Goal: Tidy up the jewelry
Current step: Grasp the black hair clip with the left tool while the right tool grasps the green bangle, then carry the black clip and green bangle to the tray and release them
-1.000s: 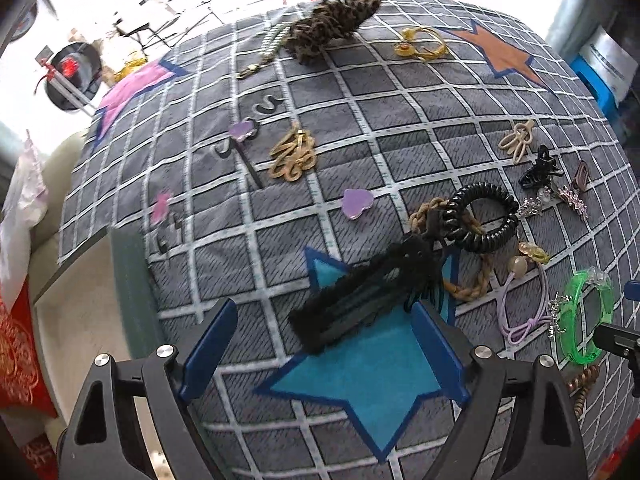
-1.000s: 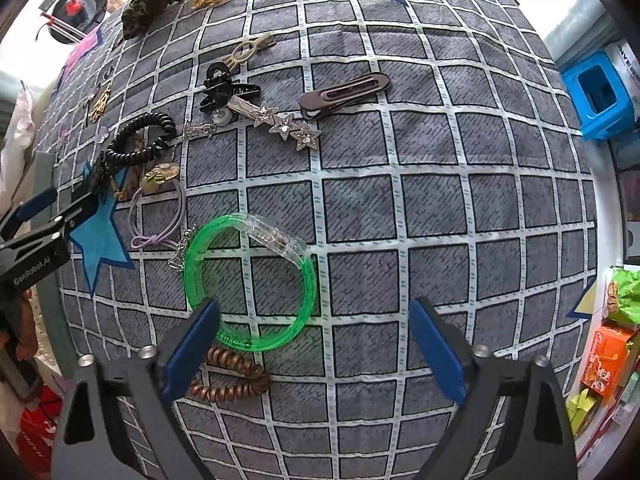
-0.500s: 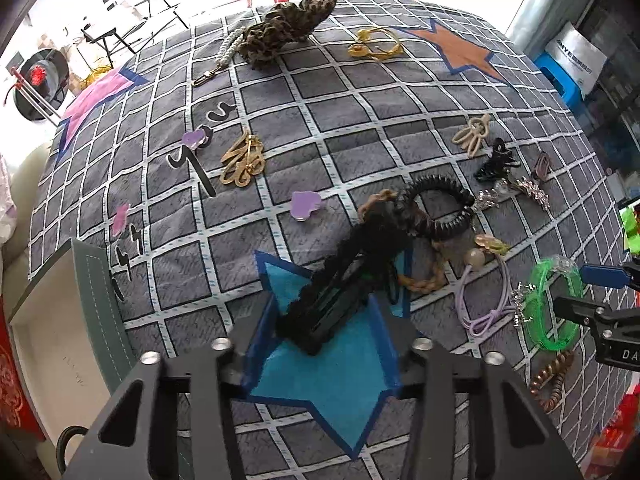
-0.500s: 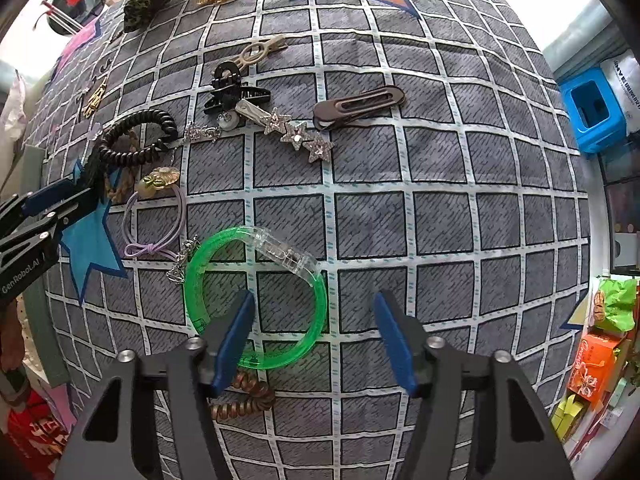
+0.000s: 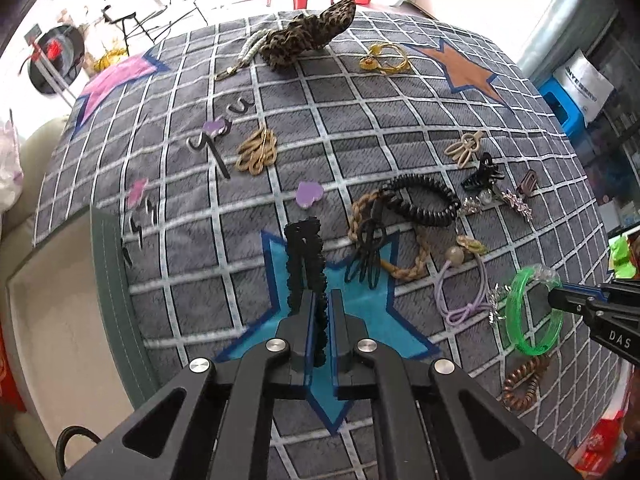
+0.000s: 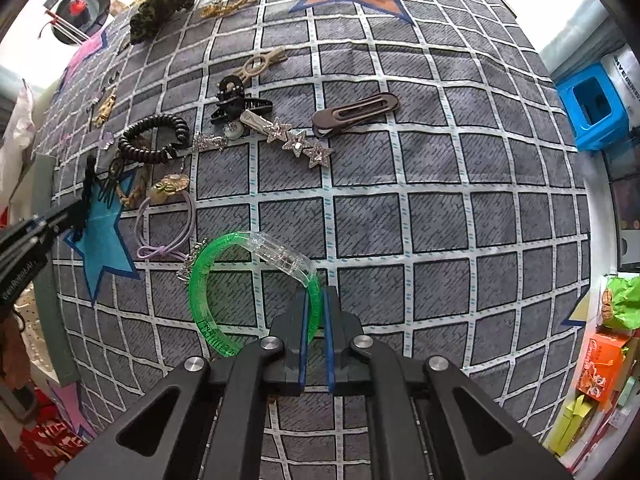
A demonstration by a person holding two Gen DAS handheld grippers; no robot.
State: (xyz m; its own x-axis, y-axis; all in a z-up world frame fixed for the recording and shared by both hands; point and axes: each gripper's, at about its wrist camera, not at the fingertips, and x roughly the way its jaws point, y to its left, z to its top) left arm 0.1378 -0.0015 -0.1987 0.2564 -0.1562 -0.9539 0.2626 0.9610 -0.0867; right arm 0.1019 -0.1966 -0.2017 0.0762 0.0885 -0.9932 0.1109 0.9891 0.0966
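Note:
My left gripper (image 5: 320, 308) is shut on a black lace hair clip (image 5: 305, 256), which stands up over the blue star of the grey checked cloth (image 5: 360, 128). My right gripper (image 6: 315, 312) is shut on the rim of a green translucent bangle (image 6: 208, 300) with a clear section. The bangle also shows at the right of the left wrist view (image 5: 520, 320), held by the right gripper's tip (image 5: 560, 302). The left gripper shows at the left edge of the right wrist view (image 6: 68, 216).
A black coil hair tie (image 5: 424, 200), braided tan band (image 5: 416, 264), lilac hair tie (image 5: 464, 292), brown coil tie (image 5: 524, 380), star clip (image 6: 296, 140), brown clip (image 6: 356, 112), black claw clip (image 6: 236, 104) and leopard scrunchie (image 5: 308, 32) lie on the cloth. A white tray (image 5: 52, 328) is at the left edge.
Both grippers have closed: the left on the black lace clip, lifting it upright, the right on the green bangle's rim.

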